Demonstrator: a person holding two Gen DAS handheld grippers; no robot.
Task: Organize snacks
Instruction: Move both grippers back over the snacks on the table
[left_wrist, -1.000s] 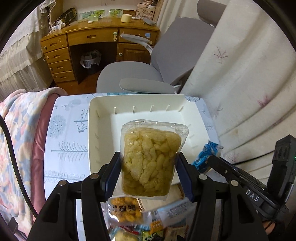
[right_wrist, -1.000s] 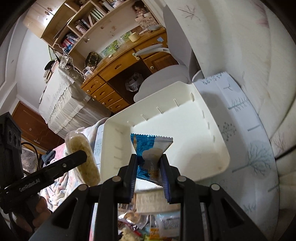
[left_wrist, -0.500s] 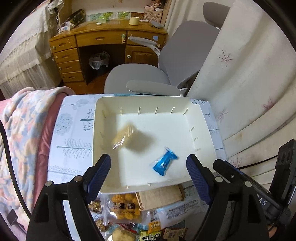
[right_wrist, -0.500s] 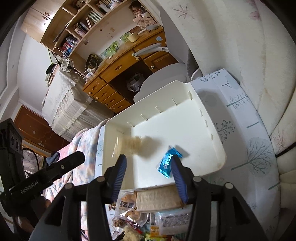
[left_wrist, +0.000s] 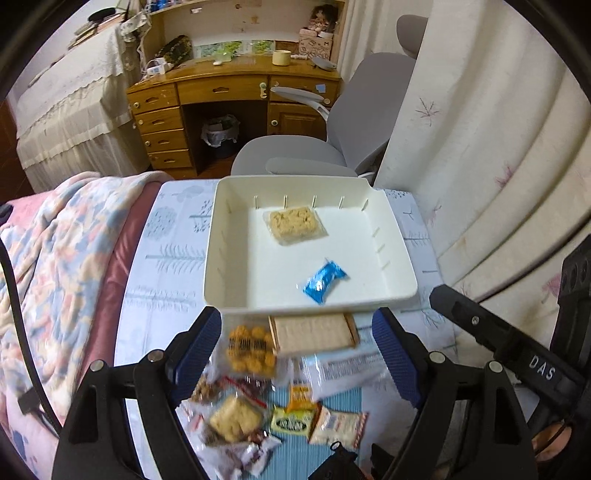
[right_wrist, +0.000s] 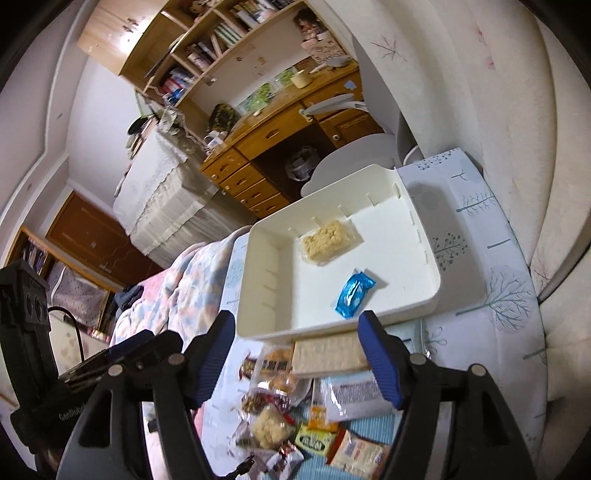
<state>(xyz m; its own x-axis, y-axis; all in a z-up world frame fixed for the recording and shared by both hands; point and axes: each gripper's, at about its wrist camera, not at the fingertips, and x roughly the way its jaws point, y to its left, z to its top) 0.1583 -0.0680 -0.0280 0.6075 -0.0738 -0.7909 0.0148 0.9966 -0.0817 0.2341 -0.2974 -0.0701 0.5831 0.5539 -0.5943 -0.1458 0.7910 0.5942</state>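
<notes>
In the left wrist view, the left tongs are seen spread wide and empty, above a heap of snacks on the tabletop. A white tray lies just beyond the heap. Inside it, 2 packets are seen: a clear bag of puffs near the far wall, and a blue packet near the front right, apart from the bag. A flat cracker pack is partly tucked under the tray's near rim, with an orange snack bag just beside it on the left. A green packet is seen lower in the heap. The right tongs are glimpsed at the right edge. A bed quilt lies to the left, and a grey chair and a wooden desk stand behind.

In the right wrist view, the right tongs are likewise seen spread and empty over the heap. The tray is shown tilted, with the puffs by the far wall and the blue packet nearer the front rim. The cracker pack lies against that rim.
</notes>
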